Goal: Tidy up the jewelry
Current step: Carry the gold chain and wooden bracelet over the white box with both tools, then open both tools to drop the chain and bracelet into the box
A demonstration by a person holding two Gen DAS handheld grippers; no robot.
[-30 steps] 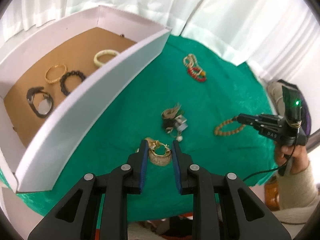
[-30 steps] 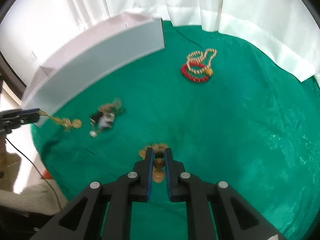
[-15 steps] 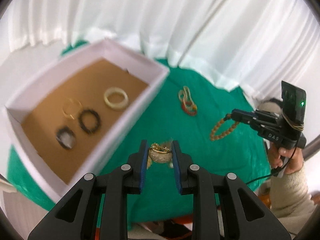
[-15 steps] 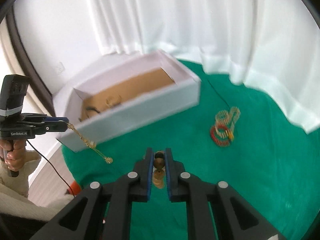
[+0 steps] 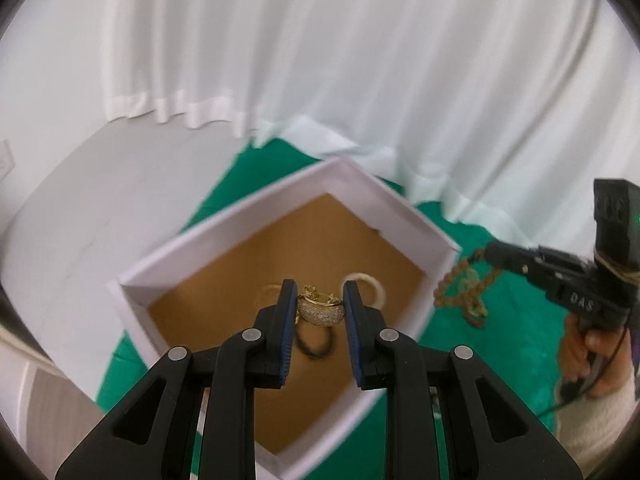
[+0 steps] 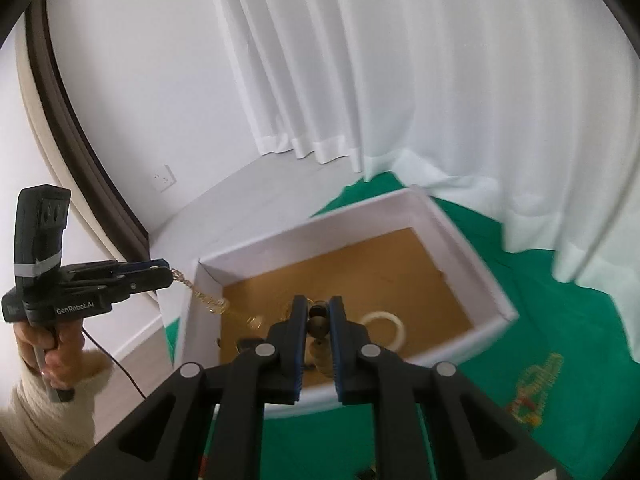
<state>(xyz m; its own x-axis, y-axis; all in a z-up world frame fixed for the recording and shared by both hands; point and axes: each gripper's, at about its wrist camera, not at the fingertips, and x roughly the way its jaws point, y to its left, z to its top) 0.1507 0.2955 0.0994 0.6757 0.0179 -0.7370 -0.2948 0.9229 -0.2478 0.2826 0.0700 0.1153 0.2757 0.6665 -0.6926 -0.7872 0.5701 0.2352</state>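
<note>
Left gripper (image 5: 318,306) pinched a gold earring (image 5: 320,311) at frame centre (over the white box (image 5: 400,208)), right gripper (image 6: 318,316) clamped a bead bracelet (image 6: 319,322), lower centre.

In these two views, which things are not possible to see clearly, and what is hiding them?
- Left wrist view: the dark bangle in the box is partly hidden behind the left tool and its gold jewelry.
- Right wrist view: the bead bracelet in the right tool is mostly covered by the fingers.
- Right wrist view: the beads on the green cloth are blurred.
</note>
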